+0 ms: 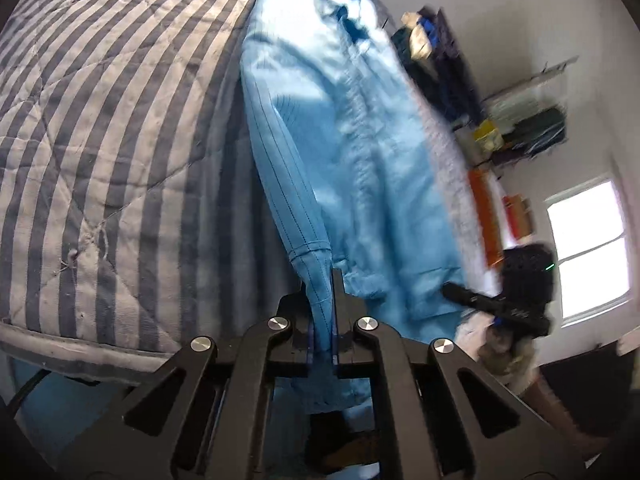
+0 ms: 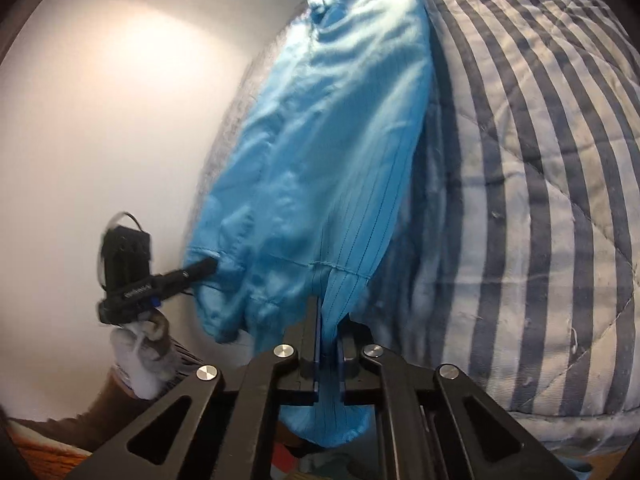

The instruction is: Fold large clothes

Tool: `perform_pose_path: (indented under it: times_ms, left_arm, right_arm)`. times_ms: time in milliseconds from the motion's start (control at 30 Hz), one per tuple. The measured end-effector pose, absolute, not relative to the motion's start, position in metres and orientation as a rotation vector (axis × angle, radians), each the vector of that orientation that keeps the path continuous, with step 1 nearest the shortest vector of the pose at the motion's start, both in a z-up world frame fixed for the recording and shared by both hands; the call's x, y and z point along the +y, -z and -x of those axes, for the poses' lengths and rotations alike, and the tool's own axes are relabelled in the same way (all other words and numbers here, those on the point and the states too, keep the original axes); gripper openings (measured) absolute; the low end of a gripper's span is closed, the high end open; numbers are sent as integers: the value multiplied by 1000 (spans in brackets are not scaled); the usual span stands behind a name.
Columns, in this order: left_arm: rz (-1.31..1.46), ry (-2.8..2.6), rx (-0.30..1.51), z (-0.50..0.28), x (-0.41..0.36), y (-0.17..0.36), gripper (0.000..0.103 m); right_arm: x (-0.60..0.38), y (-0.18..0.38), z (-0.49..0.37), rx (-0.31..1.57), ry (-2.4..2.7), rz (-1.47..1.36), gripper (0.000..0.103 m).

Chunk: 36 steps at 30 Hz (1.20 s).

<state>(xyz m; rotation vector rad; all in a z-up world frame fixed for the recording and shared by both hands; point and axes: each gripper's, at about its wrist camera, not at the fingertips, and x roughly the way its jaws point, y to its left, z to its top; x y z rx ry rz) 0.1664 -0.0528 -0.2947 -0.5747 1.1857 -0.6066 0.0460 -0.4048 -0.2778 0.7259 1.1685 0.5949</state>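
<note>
A large light-blue garment [image 1: 360, 160] lies lengthwise on a striped quilt [image 1: 100, 140] covering a bed. In the left wrist view my left gripper [image 1: 322, 284] is shut on a pinstriped fold of the garment at its near end, and cloth hangs down below the jaws. To the right in that view, the right gripper [image 1: 452, 290] pinches the garment's other near corner. In the right wrist view my right gripper [image 2: 328, 316] is shut on the blue garment [image 2: 320, 160] near a seam. The left gripper [image 2: 208, 267], held by a gloved hand [image 2: 136, 360], grips the hem at the left.
The striped quilt [image 2: 540, 160] fills the bed beside the garment. A white wall [image 2: 100, 120] stands behind. Across the room are a bright window [image 1: 588, 248], shelves of clothes [image 1: 520, 128] and an orange object [image 1: 484, 216]. The bed's edge [image 1: 80, 344] is close below.
</note>
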Motion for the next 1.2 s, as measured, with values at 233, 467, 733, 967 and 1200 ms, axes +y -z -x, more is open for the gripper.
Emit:
perform_pose_path:
  times_ms: [233,467,733,967,1200]
  left_arm:
    - [603,651,1088,-176,-53,256,2]
    - [565,671,1016,-212,-66,225,2]
    - [549,648,940,-274,-75,204,2]
    - [550,614,936,-323,-86,215,2]
    - [586,562,963,-354,-86,239,2]
  right_arm:
    - [-418,248,-55,1049,-623,-787,1]
    - [-429,216,-93,955,-616,-751,1]
    - [-434,198,-163,891,-547,-695,1]
    - [-434,206,-209,889,-492,-661,1]
    - [-441,223,-240,918,-435,-658,1]
